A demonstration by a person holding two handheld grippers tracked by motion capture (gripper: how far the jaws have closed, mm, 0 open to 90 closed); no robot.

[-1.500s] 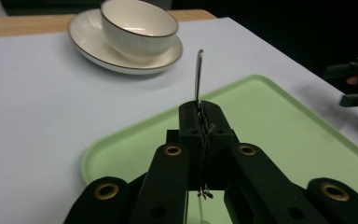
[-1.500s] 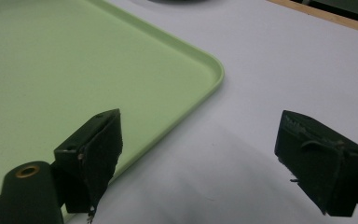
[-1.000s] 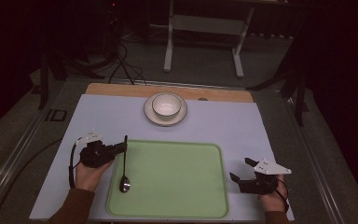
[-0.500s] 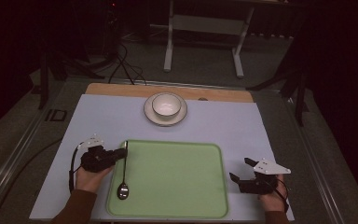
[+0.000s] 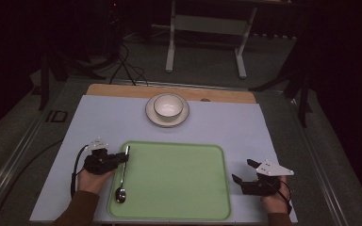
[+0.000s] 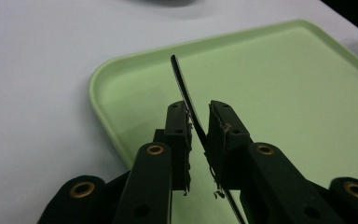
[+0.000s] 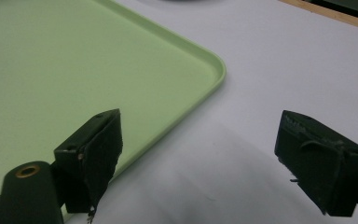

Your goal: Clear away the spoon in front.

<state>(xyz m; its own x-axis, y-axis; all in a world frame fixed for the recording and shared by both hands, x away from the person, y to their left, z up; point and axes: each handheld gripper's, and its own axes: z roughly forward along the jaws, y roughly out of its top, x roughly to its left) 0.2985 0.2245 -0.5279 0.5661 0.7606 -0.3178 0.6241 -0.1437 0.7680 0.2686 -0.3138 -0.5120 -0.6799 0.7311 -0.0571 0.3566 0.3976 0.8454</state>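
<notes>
My left tongs (image 6: 198, 128) have just been opening; the spoon (image 5: 121, 176) handle stands between the pads, touching the right one, with a gap at the other. The spoon lies along the left edge of the green tray (image 5: 179, 207), bowl end toward me. My right tongs (image 7: 200, 154) rest wide open, holding nothing, on the white surface (image 5: 245, 127) beside the tray's right edge.

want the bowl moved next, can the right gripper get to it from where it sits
Probably yes. The right gripper is open and empty beside the tray, and only bare tabletop lies between it and the bowl on its plate at the far edge.
</notes>
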